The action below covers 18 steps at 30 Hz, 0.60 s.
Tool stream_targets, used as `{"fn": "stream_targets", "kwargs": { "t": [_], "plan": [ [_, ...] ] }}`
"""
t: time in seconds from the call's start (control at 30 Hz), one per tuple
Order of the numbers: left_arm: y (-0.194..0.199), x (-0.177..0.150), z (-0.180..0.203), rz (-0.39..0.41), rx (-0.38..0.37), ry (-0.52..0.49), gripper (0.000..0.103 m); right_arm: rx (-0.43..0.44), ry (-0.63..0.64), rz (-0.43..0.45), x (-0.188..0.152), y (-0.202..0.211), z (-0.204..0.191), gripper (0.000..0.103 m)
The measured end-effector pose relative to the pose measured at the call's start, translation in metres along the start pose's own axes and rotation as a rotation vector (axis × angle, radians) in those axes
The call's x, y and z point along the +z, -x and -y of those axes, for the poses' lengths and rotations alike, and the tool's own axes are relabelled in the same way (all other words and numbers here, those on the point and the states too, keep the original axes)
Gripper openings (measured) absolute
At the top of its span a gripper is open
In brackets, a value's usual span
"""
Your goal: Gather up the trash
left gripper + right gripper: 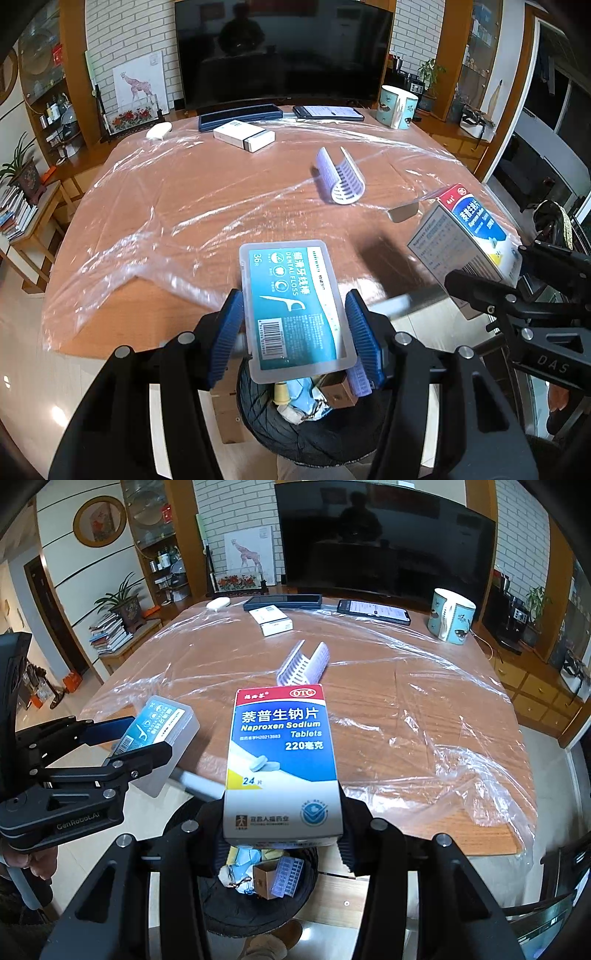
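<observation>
My left gripper point(295, 328) is shut on a clear dental floss box point(291, 295) with a teal label, its blue pads pressing both long sides. My right gripper point(282, 843) is shut on a blue and white tablet box point(282, 753), held upright. Both hang over a black bin point(221, 919) at the table's near edge, which holds paper scraps, a small carton and a purple roller. From the left wrist view the bin point(280, 443) sits under the floss box, and the tablet box point(465, 236) is at the right in the right gripper point(498, 269). The right wrist view shows the left gripper point(133, 744) with the floss box point(162, 727).
A purple split hair roller point(341, 177) lies mid-table on the plastic-covered wooden table point(184, 192). Farther back are a white carton point(245, 134), a dark case point(240, 116), a phone point(328, 112), a mug point(397, 107) and a white mouse point(159, 130). A TV stands behind.
</observation>
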<state>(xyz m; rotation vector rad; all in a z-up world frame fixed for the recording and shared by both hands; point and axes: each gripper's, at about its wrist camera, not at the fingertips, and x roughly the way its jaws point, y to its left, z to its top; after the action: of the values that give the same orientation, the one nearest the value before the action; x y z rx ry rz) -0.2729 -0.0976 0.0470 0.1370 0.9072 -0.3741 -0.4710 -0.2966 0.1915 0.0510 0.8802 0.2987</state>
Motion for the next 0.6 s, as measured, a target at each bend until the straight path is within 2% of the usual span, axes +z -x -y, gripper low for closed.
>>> {"fn": "stream_targets", "kwargs": {
  "t": [0.6],
  "plan": [
    [0.010,-0.033,0.010,-0.036,0.002,-0.003,0.058,0.003,0.058,-0.035,-0.033,0.008,-0.014,0.046]
  ]
}}
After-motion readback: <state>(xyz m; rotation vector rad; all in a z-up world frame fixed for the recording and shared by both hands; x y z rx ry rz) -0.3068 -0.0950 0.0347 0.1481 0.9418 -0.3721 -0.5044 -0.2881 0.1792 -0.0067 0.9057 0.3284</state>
